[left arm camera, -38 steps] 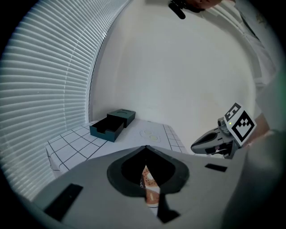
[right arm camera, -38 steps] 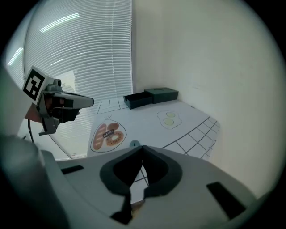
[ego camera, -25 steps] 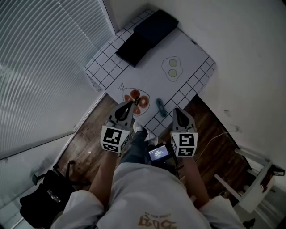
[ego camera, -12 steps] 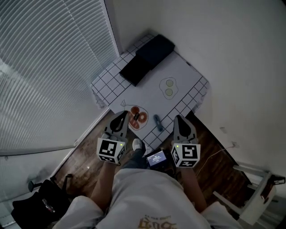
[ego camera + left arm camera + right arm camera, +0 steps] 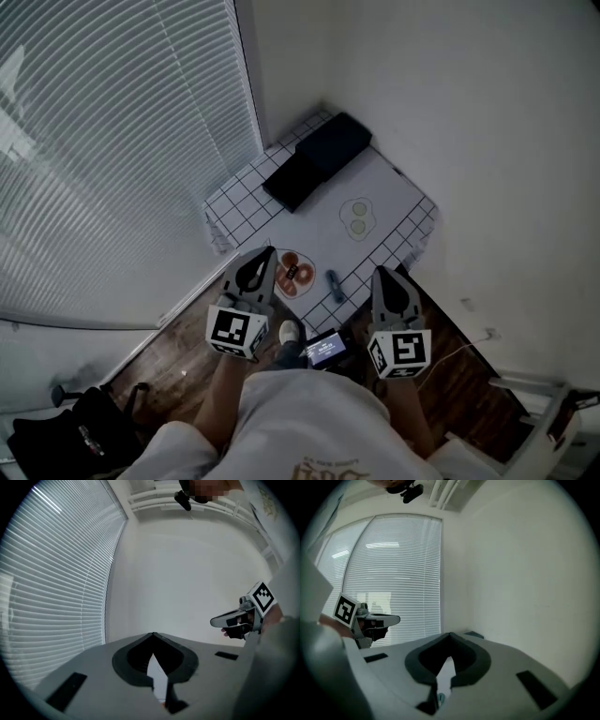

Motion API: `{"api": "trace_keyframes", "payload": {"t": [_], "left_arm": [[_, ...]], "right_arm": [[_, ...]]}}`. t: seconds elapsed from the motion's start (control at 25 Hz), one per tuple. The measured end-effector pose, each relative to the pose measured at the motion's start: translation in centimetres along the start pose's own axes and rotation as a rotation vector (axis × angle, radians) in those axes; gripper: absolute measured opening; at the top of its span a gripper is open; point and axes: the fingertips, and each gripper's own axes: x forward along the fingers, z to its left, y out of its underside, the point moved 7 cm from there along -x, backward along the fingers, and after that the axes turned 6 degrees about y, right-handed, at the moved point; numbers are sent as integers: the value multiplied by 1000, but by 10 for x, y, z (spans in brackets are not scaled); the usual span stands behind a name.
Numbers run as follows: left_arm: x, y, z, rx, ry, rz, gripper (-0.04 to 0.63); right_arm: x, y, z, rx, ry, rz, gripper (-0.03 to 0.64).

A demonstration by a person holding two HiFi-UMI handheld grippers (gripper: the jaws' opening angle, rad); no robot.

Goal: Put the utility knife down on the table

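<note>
White walls meet in a corner where a small surface [image 5: 239,202] stands, covered by a cloth with a black grid along its edges and a plain middle. Slatted blinds [image 5: 112,141] fill the wall to the left, and the floor [image 5: 178,347] around it is dark wood.

At the far corner of the surface lie two flat black items [image 5: 314,159], one partly over the other. Toward the right edge the cloth bears a drawing of two fried eggs [image 5: 356,217]. By the near edge is a round plate outline with red-orange slices [image 5: 292,274], whether drawn or real I cannot tell.

Just right of that plate, close to the near edge, the utility knife [image 5: 335,286] lies flat on the surface, a small bluish bar with no fingers on it.

Both grippers are held over the near edge, the knife between them in the head view. The left gripper [image 5: 266,253] hangs above the plate's left side; its fingers [image 5: 140,641] meet at the tips with nothing between them. The right gripper [image 5: 382,275] is off to the knife's right, its fingers [image 5: 461,641] likewise pressed together and empty. Each gripper view looks over the closed tips toward wall and blinds, with the other gripper at the side.

A small lit screen [image 5: 326,349] sits at the person's waist, a pale shoe [image 5: 289,332] shows below the surface's edge, and a black bag [image 5: 75,436] lies on the floor at the lower left.
</note>
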Motion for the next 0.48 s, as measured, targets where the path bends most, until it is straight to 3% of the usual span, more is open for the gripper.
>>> {"api": "trace_keyframes", "payload": {"t": [0.48], "left_arm": [[2,-3,7,-7,8,-13,8]], "right_arm": [[11,-13,-1,3,20,-44,8]]}}
